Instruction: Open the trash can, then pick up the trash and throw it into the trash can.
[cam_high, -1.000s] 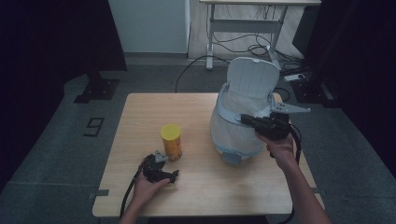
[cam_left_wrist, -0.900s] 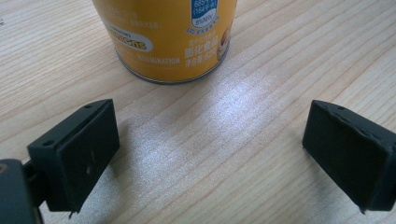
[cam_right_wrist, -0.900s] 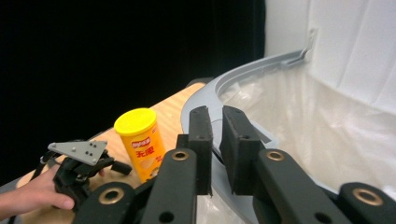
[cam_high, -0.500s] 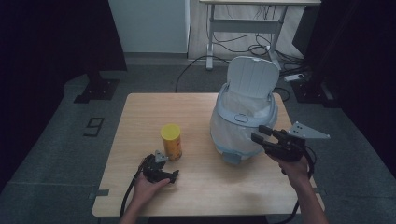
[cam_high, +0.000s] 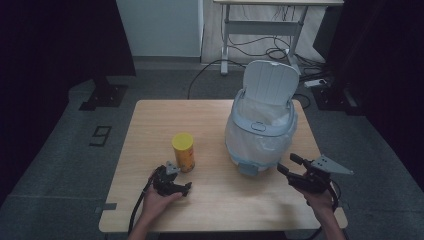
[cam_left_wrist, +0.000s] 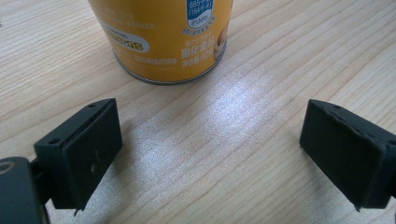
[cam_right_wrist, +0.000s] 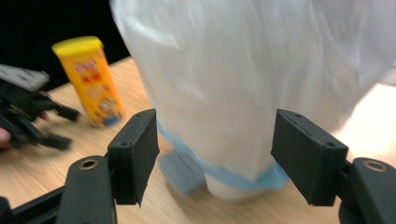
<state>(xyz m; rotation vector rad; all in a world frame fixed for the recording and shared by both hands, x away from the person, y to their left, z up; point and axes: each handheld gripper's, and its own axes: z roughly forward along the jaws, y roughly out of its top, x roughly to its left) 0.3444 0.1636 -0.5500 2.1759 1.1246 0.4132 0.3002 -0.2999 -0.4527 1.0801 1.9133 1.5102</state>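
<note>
A yellow can (cam_high: 183, 151) with a yellow lid stands upright on the wooden table (cam_high: 150, 120), left of the middle. My left gripper (cam_high: 181, 180) rests on the table just in front of it, open; its jaws have just been closing a little with nothing between them. The can's base (cam_left_wrist: 168, 42) lies beyond my left gripper (cam_left_wrist: 212, 140). A pale blue bin (cam_high: 260, 135) with its lid up and a clear bag liner stands at the right. My right gripper (cam_high: 288, 164) hovers low beside the bin's front right, open; its jaws have just been opening, empty. The bagged bin (cam_right_wrist: 243, 84) lies ahead of my right gripper (cam_right_wrist: 219, 154).
The bin's raised lid (cam_high: 270, 82) leans back toward the table's far edge. A desk frame (cam_high: 260, 30) and loose cables (cam_high: 250, 50) stand on the floor behind the table. Dark curtains close both sides. Bare wood lies between the can and the bin.
My right gripper has come away from the bin's rim, down and toward the table's front right, and its jaws have opened. The left hand and the can have stayed put.
</note>
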